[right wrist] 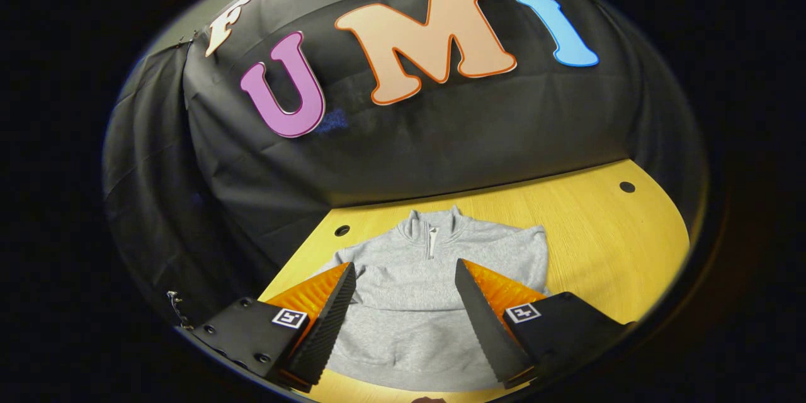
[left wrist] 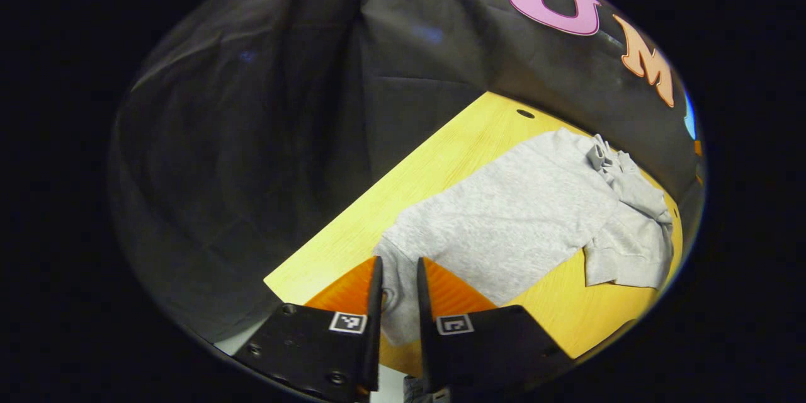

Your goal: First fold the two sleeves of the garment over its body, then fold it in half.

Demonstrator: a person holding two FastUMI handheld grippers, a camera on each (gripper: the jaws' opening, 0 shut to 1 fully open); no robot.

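Where the left gripper view looks along its own fingers, the left gripper (left wrist: 398, 293) is nearly closed, its two fingers upright and parallel with a narrow strip of grey cloth between them. That cloth is a corner of the garment (left wrist: 504, 227), at the hem end lying close to the near edge of the tabletop (left wrist: 441, 157); whether both fingers actually press on the fabric, I cannot tell. Garment is a soft, heathered grey knit, fleece-like, lying mostly flat on the wood. Its far end, toward the far edge of the tabletop, is rumpled into folds, with one sleeve (left wrist: 630, 245) doubled and bunched there.

Tabletop is pale yellow wood with a fine straight grain, square-cornered, with small dark round holes near its far edge.

From the right gripper view, the right gripper (right wrist: 406, 308) stands wide apart, holding nothing, above the lower body of the garment (right wrist: 415, 302). Inner faces of its fingers (right wrist: 327, 321) are ribbed, wedge-shaped. Between them the garment shows a stand-up collar (right wrist: 434, 223) with a short zip, pointing toward the far edge, and a curved seam across the front. Sleeves look tucked in on both sides, giving a compact, roughly rectangular outline.
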